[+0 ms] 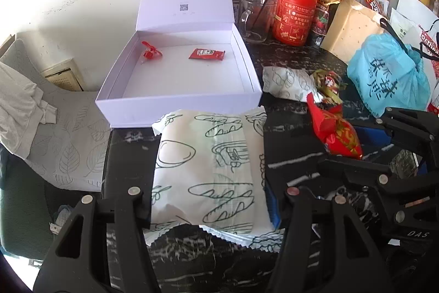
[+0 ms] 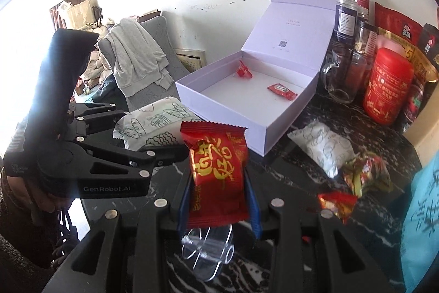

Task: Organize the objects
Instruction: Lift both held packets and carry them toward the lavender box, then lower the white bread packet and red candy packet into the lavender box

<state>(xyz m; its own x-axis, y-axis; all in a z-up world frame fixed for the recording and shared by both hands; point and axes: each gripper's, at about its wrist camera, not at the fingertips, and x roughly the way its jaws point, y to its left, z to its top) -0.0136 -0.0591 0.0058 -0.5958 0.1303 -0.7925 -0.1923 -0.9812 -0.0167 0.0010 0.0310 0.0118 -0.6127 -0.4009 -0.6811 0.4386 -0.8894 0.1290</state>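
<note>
- Dark marbled tabletop point(image 1: 296, 65) stood against a pale wall, its back edge crowded with jars, a red tin point(image 1: 294, 15) and snack bags; none of that looked part of the sorting.
- White box point(image 1: 175, 98) sat open on the table with its lid raised; most of its floor was bare, so by my reading the job was only begun.
- Large white bread packet point(image 1: 211, 169) was clamped between the jaws of the left gripper point(image 1: 211, 199), just in front of the box's near wall, not yet inside.
- Red snack packet point(image 2: 216, 172) was pinched between the blue pads of the right gripper point(image 2: 218, 197), lifted near the box's front corner, also not yet in.
- Second white packet point(image 2: 323, 147) lay loose on the table to the right of the box, left to do.
- Green-and-red wrapper point(image 2: 367, 175) and a small red wrapper point(image 2: 337, 203) lay beside it, also left.
- Small red sachet point(image 1: 207, 54) lay inside the box, done.
- Little red toy-like piece point(image 1: 149, 52) lay near the box's back left, done too; what it was I could not tell.
</note>
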